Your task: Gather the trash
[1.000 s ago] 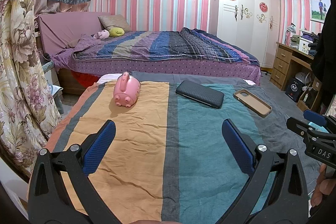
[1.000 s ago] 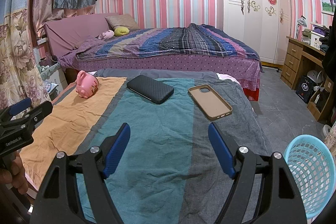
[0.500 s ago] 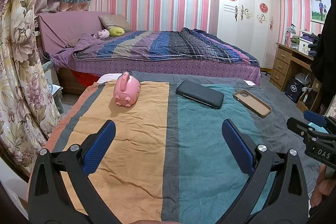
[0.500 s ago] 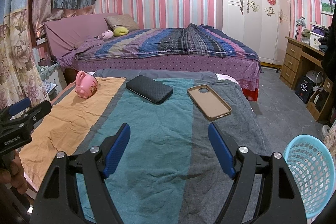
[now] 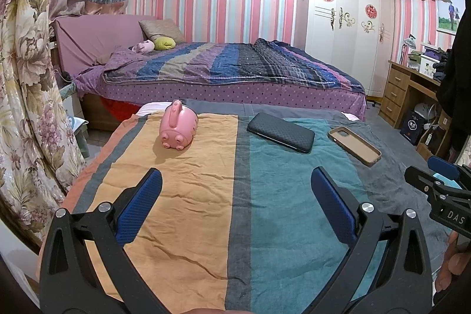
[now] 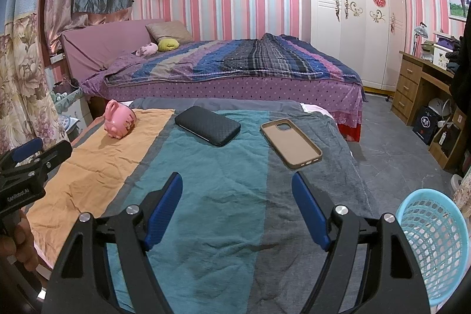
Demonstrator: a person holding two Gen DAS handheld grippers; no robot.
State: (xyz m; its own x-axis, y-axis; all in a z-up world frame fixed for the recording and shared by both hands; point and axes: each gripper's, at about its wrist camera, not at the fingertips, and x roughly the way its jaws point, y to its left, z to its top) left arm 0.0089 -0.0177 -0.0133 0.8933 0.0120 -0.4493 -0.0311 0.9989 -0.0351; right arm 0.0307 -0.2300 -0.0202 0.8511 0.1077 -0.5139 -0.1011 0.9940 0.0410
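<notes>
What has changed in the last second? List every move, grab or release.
Nothing has visibly changed. Both claws, left and right, hang open and empty over the striped cloth; the pink piggy bank, black wallet, phone case and blue basket sit as before.

Pink pig figures: we count one [image 5: 178, 127], near the far left corner of the striped cloth [image 5: 188, 196].
Black cases: we count one [image 5: 280, 132], near the cloth's far edge.
Tan phone cases: we count one [image 6: 290, 144].
Blue baskets: we count one [image 6: 432, 243].
</notes>
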